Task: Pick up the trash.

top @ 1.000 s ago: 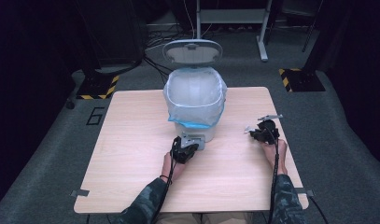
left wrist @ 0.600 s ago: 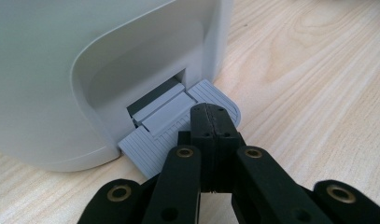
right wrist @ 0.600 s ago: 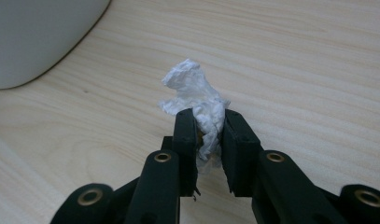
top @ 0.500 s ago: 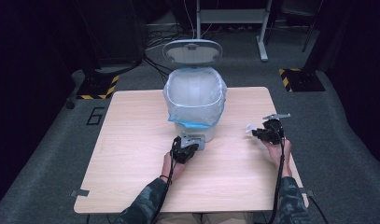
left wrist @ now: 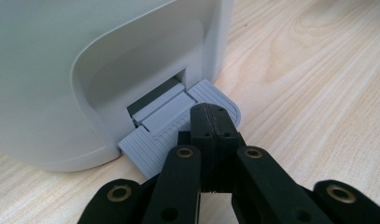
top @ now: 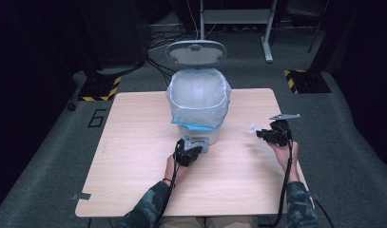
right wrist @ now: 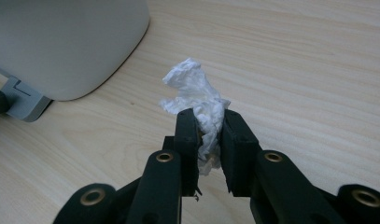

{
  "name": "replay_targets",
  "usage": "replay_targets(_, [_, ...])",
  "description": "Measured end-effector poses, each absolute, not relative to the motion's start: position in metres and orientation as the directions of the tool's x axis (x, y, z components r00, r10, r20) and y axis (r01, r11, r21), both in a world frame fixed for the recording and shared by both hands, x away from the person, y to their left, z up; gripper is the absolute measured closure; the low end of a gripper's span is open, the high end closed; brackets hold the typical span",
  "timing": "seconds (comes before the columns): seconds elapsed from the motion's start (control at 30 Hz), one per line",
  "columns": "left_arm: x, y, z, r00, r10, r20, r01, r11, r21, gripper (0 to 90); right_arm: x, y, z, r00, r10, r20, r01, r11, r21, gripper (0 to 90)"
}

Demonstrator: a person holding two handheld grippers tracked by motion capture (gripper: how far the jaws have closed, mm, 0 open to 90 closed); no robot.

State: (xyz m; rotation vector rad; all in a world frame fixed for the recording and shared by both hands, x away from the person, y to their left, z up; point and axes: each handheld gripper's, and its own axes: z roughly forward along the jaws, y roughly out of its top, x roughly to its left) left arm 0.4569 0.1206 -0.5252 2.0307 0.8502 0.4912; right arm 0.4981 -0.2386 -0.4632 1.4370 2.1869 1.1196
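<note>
Since a second ago the right tongs (top: 258, 134) have risen a little off the table (top: 134, 156) near its right edge, carrying the crumpled white tissue (top: 253, 128) with them, while the left tongs (top: 191, 151) have stayed where they were. In the right gripper view the two black jaws are clamped on the tissue (right wrist: 199, 100), whose loose top sticks out above the tips and whose lower end hangs between the jaws. The tissue is clear of the wood, apart from the bin (top: 198, 102) and to its right.

The left tongs (left wrist: 213, 120) are pressed together with nothing between them, their tips resting on the ribbed grey pedal (left wrist: 162, 140) at the foot of the bin (left wrist: 61, 70). The bin stands near the middle of the table's far edge, its lid (top: 196, 51) raised upright behind it, and a translucent liner bag (top: 200, 118) with a blue hem is folded over its rim. The pedal (top: 198, 141) faces the near edge.
</note>
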Motion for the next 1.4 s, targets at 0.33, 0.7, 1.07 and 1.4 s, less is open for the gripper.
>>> replay_targets(0.33, [0.457,0.121,-0.525,0.691,0.722,0.025,0.387,-0.399,0.832,89.8,0.492,-0.238,-0.451,-0.479,0.853,0.206,0.645,0.183,0.741,78.3])
replay_targets(0.7, [0.457,0.121,-0.525,0.692,0.722,0.024,0.387,-0.399,0.831,89.8,0.484,-0.232,-0.428,-0.505,0.837,0.21,0.627,0.188,0.756,78.6])
replay_targets(1.07, [0.458,0.122,-0.525,0.693,0.721,0.023,0.389,-0.401,0.83,89.8,0.477,-0.225,-0.406,-0.533,0.822,0.201,0.601,0.201,0.773,78.6])
replay_targets(1.4, [0.458,0.122,-0.525,0.693,0.72,0.022,0.39,-0.4,0.829,89.8,0.469,-0.222,-0.384,-0.557,0.809,0.186,0.568,0.208,0.796,78.6])
